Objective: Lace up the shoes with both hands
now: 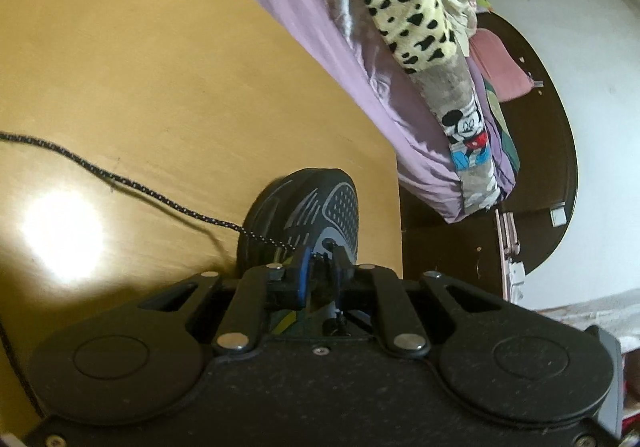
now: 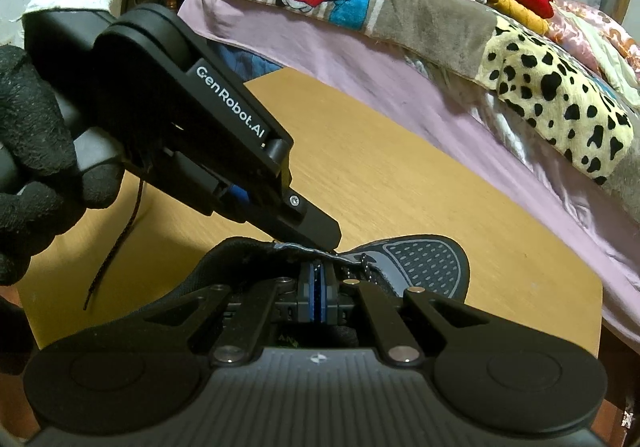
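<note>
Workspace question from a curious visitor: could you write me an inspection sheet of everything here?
Surface: tan wooden table, with a glare patch.
Job's things: black and grey mesh sneaker on the table; black speckled lace trailing across it.
Clutter: nothing seen.
Grippers: left gripper, jaws pinched on the lace at the sneaker; right gripper, jaws shut by the sneaker's opening; black gloved hand holds the left one.
Cables: nothing seen.
Surroundings: bed with purple sheet, spotted and cartoon blankets.

**Black grippers, black glove**

Each hand-held gripper is matte black with round pivot discs, silver rivets and blue pads: right hand-held gripper (image 2: 316, 289), left hand-held gripper (image 1: 318, 275), marked "GenRobot.AI" in white. Behind it, a black knit glove (image 2: 28, 151).
</note>
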Tool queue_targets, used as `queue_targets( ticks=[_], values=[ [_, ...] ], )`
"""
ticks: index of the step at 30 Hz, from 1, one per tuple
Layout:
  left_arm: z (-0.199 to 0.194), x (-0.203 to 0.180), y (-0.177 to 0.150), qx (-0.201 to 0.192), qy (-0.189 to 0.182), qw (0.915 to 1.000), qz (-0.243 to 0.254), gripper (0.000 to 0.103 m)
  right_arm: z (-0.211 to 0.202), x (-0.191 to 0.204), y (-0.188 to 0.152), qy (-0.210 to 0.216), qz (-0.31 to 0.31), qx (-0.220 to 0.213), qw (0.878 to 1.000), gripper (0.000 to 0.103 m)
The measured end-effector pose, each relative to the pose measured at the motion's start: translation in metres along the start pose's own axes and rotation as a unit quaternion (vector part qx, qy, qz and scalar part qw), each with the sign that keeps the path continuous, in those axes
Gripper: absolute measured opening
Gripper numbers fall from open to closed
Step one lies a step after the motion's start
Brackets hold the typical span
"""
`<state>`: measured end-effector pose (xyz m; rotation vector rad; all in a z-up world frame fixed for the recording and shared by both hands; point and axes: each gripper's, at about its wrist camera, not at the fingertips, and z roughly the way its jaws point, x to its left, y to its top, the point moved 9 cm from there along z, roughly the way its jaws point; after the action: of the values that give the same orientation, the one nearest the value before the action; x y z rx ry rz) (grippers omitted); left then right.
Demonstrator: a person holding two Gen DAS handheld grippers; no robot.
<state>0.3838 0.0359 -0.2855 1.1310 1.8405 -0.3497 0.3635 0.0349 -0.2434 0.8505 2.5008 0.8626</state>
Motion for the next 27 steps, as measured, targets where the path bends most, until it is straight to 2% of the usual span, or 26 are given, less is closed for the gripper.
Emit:
queue_targets(
  ticks=[12,15,17,23,27],
  values=[
    [0.003,0.004,-0.001,0.007,-0.025,0.9984,-0.051,0.008,0.001,0.001,0.0,-0.008,-0.006,-0.006,1.0,0.005],
    [0.003,-0.001,0.0,0.003,-0.019,0.9992,-0.034,0.008,0.001,0.002,0.001,-0.011,-0.01,-0.007,1.0,0.005],
    [0.003,-0.006,0.0,-0.001,-0.014,0.9998,-0.013,0.0,0.001,0.001,0.001,-0.011,-0.009,-0.007,1.0,0.005],
    [0.003,-0.013,0.0,-0.013,0.0,0.9997,0.022,0.0,-0.001,0.0,0.0,-0.016,-0.005,-0.006,1.0,0.006],
    [0.001,-0.014,0.001,-0.021,0.005,0.9993,0.031,0.0,-0.003,-0.004,0.0,-0.027,-0.002,-0.005,1.0,0.028]
  ],
)
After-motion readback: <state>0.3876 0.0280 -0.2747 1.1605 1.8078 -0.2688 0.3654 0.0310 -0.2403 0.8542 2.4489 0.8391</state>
